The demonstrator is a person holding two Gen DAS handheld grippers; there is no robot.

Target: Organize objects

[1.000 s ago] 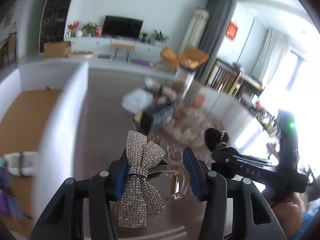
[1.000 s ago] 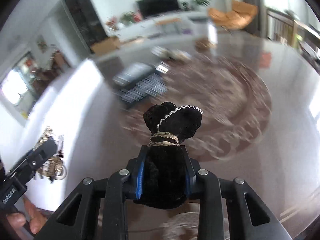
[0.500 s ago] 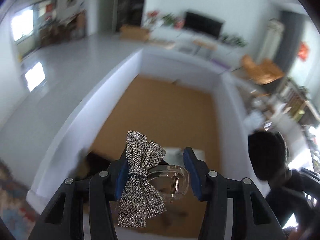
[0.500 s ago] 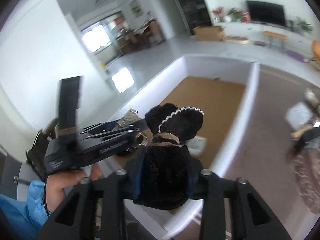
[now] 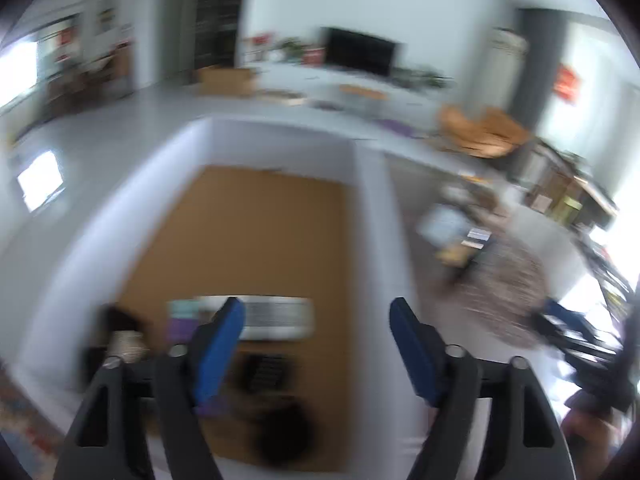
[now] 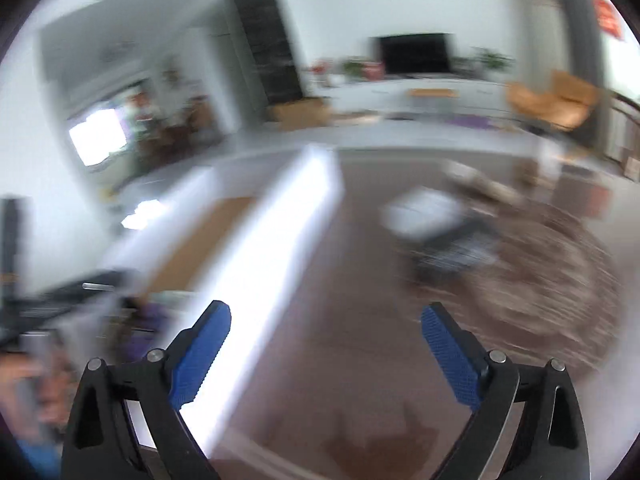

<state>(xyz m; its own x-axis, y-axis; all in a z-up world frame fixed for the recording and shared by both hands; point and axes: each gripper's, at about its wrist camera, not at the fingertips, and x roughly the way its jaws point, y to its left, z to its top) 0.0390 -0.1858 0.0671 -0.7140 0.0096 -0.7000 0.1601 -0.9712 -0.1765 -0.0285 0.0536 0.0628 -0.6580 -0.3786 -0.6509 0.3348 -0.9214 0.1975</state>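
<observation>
Left wrist view shows my left claw (image 5: 316, 344) hanging over a white-walled box (image 5: 368, 216) with a brown floor, its jaws opening with nothing between the blue pads (image 5: 218, 344). Everything is smeared by motion, so I read the contents loosely: a pale flat item (image 5: 276, 316) lies across the floor of the box, a dark blob (image 5: 284, 436) sits nearer to me, and at the left edge there is a small pale-and-dark shape (image 5: 124, 340) that I cannot identify. Which of these is the thing to be organized, I cannot tell for certain.

In the right wrist view, my right claw (image 6: 326, 344) is also opening, its jaws spread wide and bare. It hangs over the box's near wall, with the brown tabletop (image 6: 360, 280) to the right, where a loose cluster of leftover objects (image 6: 440, 232) sits on a patterned round mat (image 6: 560, 280).

I judge the step in hand to be the release over the box: both claws are empty. The next move calls for swinging both claws right toward the cluster, slowing enough to see clearly, picking one item each, and closing squarely on it. The blur is my main worry; I would settle before committing to a grasp.
</observation>
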